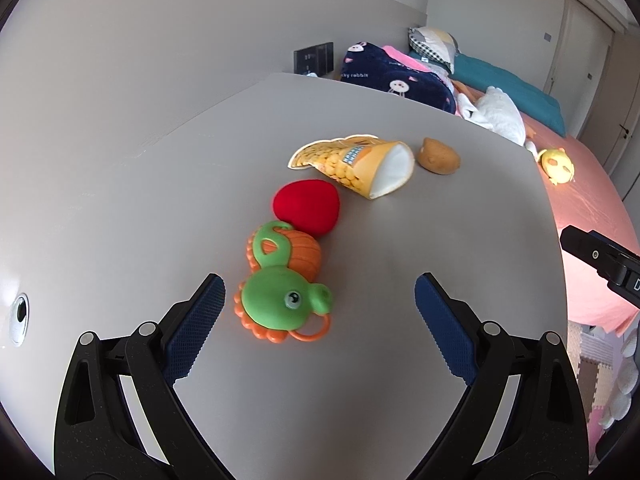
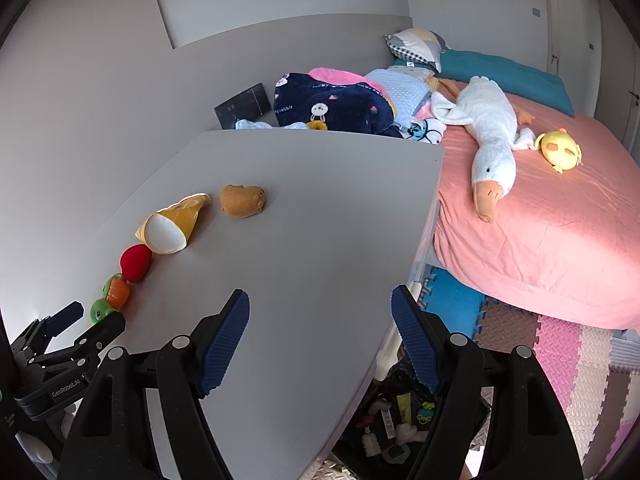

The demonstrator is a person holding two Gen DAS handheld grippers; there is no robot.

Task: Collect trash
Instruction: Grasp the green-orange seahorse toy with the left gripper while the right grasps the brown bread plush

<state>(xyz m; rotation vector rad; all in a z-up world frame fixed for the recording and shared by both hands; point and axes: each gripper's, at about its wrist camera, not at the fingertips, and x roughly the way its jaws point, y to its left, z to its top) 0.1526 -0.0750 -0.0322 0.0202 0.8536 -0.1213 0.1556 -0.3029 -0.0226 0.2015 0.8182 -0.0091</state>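
On the grey table [image 1: 400, 320] lies an empty yellow snack bag [image 1: 356, 164] on its side, mouth toward me; the right wrist view shows the same bag [image 2: 172, 224]. Near it are a red plush ball [image 1: 307, 207], a green and orange toy turtle [image 1: 284, 280] and a brown plush toy [image 1: 438, 155]. My left gripper [image 1: 320, 308] hovers open just short of the turtle, nothing between its blue pads. My right gripper [image 2: 320, 332] is open over the table's right edge, empty. The left gripper [image 2: 80, 324] shows at the lower left of the right wrist view.
A bed with a pink sheet [image 2: 540, 232] stands beyond the table, with a white plush goose [image 2: 490, 136], a yellow plush chick [image 2: 560, 150] and a dark blue blanket [image 2: 332, 104]. Below the table's edge sits a dark bin or bag holding small items [image 2: 396, 420]. Foam floor tiles [image 2: 568, 344] lie under the bed.
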